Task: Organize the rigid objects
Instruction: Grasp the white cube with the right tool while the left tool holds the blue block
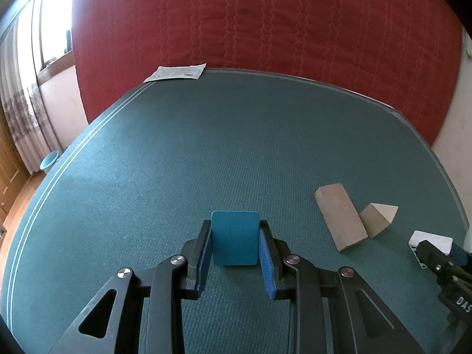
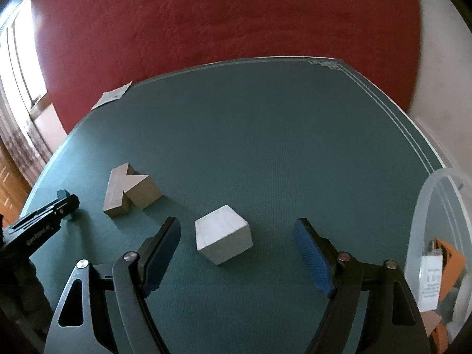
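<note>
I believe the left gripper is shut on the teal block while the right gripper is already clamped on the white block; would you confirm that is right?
Not quite. In the right wrist view the right gripper is open: the white block sits between its fingers with clear gaps on both sides. The rest holds: the left wrist view shows the left gripper shut on the teal block.

Each camera sits behind its own tongs and looks forward and steeply down, close above the green table [image 1: 206, 147]. The left wrist view faces the far red quilt [image 1: 265, 23]. The right wrist view faces likewise from further right. Both views share the tan wedge blocks [image 2: 129, 190], the paper sheet [image 1: 177, 73] and the white block [image 2: 222, 234].
</note>
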